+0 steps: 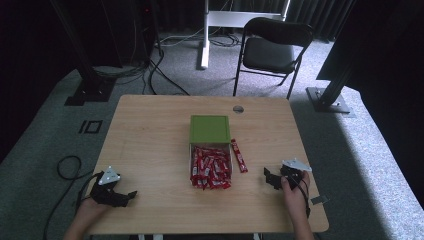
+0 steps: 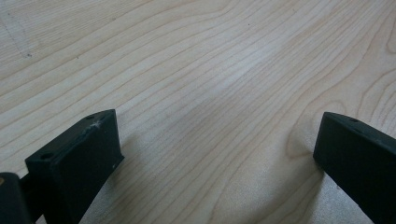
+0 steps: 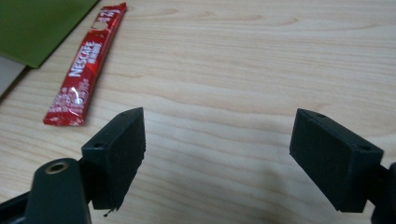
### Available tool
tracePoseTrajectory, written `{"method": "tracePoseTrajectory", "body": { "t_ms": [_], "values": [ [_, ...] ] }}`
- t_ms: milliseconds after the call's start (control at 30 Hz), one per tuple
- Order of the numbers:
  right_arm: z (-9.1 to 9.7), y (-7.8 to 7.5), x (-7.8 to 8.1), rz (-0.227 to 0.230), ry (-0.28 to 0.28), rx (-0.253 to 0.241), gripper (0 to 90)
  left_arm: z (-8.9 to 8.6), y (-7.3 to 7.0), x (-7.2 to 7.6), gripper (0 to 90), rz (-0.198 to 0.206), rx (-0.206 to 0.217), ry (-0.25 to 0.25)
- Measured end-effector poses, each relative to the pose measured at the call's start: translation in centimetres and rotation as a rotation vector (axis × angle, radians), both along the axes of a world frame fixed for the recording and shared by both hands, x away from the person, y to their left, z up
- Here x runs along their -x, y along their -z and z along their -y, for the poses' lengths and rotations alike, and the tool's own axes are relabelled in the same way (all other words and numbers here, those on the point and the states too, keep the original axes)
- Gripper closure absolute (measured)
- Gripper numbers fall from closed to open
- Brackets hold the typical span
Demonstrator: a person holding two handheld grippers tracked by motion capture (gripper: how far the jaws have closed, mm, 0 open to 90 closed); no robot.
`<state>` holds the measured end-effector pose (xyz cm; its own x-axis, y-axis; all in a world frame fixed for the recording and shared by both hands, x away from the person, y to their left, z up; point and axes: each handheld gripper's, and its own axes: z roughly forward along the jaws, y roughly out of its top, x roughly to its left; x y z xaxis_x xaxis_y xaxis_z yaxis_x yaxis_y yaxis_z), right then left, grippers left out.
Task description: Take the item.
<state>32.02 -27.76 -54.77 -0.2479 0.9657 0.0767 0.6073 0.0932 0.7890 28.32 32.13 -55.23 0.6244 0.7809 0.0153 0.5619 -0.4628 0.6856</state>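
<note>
A green box (image 1: 210,131) stands at the middle of the wooden table (image 1: 150,130), its open lower part heaped with several red coffee sachets (image 1: 211,168). One red sachet (image 1: 239,155) lies flat on the wood just right of the box; the right gripper view shows this sachet (image 3: 86,65) at upper left beside the box's green lid (image 3: 39,25). My right gripper (image 1: 272,178) rests low at the right, jaws wide apart, nothing between them (image 3: 217,154). At the near left my left gripper (image 1: 127,196) is held over bare wood, open and empty (image 2: 219,154).
A small round grommet hole (image 1: 238,109) sits near the table's far edge. A black folding chair (image 1: 272,47) and a white stand (image 1: 205,35) are beyond the table. Black frame feet (image 1: 90,92) and cables lie on the grey carpet.
</note>
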Motion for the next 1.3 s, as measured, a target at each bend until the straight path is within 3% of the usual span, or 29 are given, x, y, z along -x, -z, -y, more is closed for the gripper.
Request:
{"method": "tracePoseTrajectory", "body": {
  "t_ms": [367,633,767,933,1133,1300],
  "values": [
    [1.1,0.3,1.5,-0.012,-0.037,0.026,13.7,0.0,0.0,0.0,1.6,0.000,0.000,0.000],
    [1.5,0.3,2.3,-0.016,-0.124,0.065,12.1,0.0,0.0,0.0,1.6,-0.001,0.001,-0.001],
    [1.6,1.0,2.8,-0.057,-0.194,0.111,11.1,0.0,0.0,0.0,1.6,-0.001,0.001,-0.001],
    [2.0,1.1,3.2,-0.068,-0.242,0.103,10.7,0.0,0.0,0.0,1.6,0.000,0.000,0.000],
    [2.8,1.1,3.8,-0.061,-0.383,0.108,10.7,0.0,0.0,0.0,1.6,0.000,0.000,0.000],
    [2.8,1.1,3.8,-0.061,-0.389,0.108,10.7,0.0,0.0,0.0,1.6,0.001,-0.001,0.000]
  ]
}}
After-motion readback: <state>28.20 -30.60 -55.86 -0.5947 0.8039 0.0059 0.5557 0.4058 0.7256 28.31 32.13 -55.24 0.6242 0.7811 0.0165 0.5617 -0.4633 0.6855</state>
